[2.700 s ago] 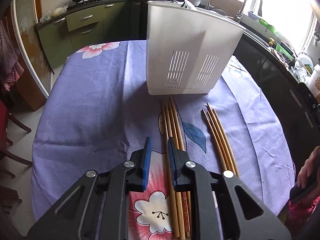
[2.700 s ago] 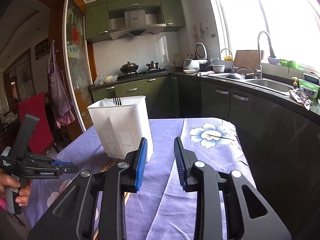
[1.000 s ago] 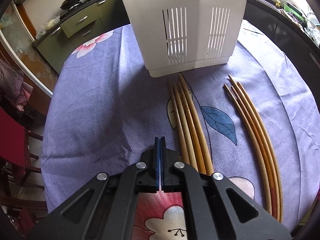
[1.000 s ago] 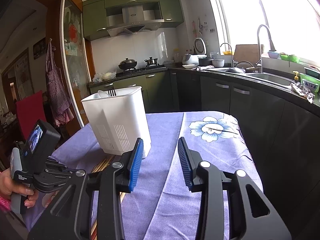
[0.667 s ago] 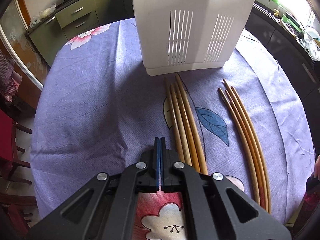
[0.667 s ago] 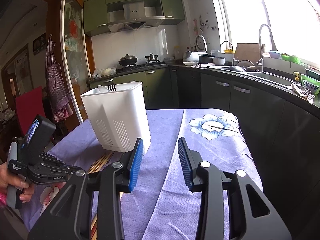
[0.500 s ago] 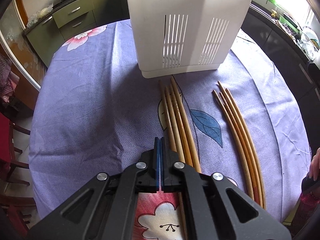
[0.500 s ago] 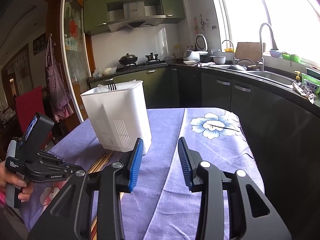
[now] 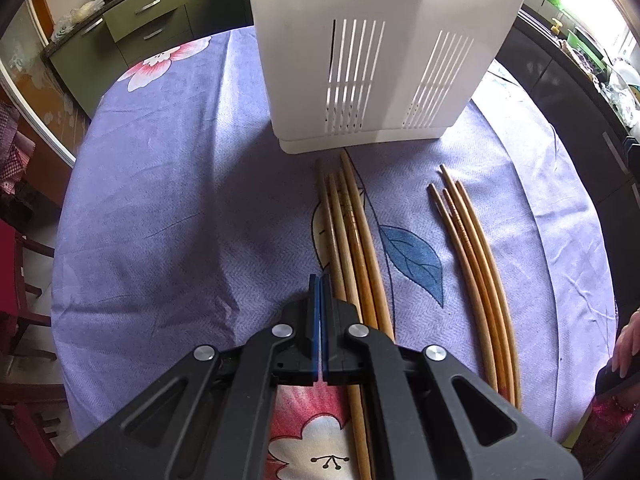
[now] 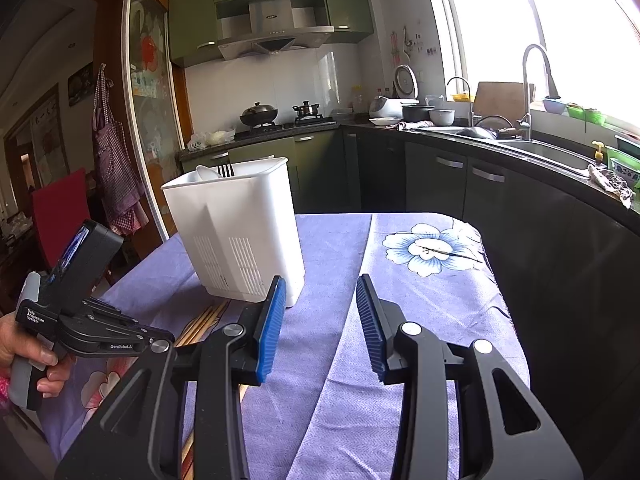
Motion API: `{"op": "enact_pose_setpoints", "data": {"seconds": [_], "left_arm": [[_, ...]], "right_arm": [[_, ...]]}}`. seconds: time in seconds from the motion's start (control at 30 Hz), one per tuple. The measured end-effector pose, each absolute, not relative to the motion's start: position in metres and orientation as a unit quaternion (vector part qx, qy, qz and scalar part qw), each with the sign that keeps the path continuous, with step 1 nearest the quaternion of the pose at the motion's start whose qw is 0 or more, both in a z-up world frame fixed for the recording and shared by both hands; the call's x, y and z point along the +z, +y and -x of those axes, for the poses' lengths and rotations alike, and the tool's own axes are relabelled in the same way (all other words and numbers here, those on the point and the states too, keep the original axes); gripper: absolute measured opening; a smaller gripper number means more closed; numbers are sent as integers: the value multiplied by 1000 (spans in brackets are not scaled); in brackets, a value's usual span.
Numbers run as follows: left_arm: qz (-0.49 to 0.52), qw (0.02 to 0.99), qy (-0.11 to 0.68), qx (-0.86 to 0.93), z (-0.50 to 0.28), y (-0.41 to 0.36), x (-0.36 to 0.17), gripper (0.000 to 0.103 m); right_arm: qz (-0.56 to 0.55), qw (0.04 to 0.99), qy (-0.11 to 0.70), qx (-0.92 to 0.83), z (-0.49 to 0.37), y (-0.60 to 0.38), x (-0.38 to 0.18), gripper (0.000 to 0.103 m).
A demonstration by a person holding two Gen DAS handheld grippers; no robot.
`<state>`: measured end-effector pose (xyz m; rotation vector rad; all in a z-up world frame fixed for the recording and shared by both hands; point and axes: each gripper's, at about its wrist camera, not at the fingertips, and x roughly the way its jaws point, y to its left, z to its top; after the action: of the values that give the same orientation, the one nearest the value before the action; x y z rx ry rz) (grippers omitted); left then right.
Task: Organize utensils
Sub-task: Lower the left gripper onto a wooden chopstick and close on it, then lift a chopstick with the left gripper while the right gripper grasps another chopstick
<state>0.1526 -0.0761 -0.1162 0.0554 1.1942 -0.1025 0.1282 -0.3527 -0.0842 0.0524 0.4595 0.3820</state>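
Observation:
A white slotted utensil holder (image 9: 380,52) stands on the purple flowered tablecloth (image 9: 180,208). It also shows in the right wrist view (image 10: 240,240), with a fork and a spoon tip above its rim. Two bundles of wooden chopsticks lie in front of it: a left bundle (image 9: 352,236) and a right bundle (image 9: 476,256). My left gripper (image 9: 320,292) is shut and empty, hovering just left of the left bundle. My right gripper (image 10: 320,320) is open and empty, held above the table right of the holder.
The table edge drops off at left, with red chairs (image 9: 16,272) beside it. Dark kitchen cabinets and a sink counter (image 10: 520,148) run along the right. My hand holding the left gripper's body (image 10: 80,320) shows at the right wrist view's lower left.
My left gripper shut its jaws earlier, moved forward toward the holder, and has shifted slightly closer to the left chopstick bundle. My right gripper has stayed open and nearly still.

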Motion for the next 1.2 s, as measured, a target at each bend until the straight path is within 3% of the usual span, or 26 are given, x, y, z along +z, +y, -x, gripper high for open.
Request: {"op": "enact_pose_setpoints", "data": {"seconds": [0.43,0.73,1.07,1.2], "left_arm": [[-102,813,573,-29,-158,-95,-117,0],[18,805,589,-67,-169,-66,-111,1],[-10,804,589,-77,-171,-79,-114,3],[-23,797,599,-68,-173,-86,-120,9]], "right_arm": [[-27,955,228,190,-127,-354,-82,37],[-31,953,232,191,-127,-356,-82,37],[-28,952,236,195,-128,-352,-86,39],[-29,951,238,195,-128,-351,-86,40]]}}
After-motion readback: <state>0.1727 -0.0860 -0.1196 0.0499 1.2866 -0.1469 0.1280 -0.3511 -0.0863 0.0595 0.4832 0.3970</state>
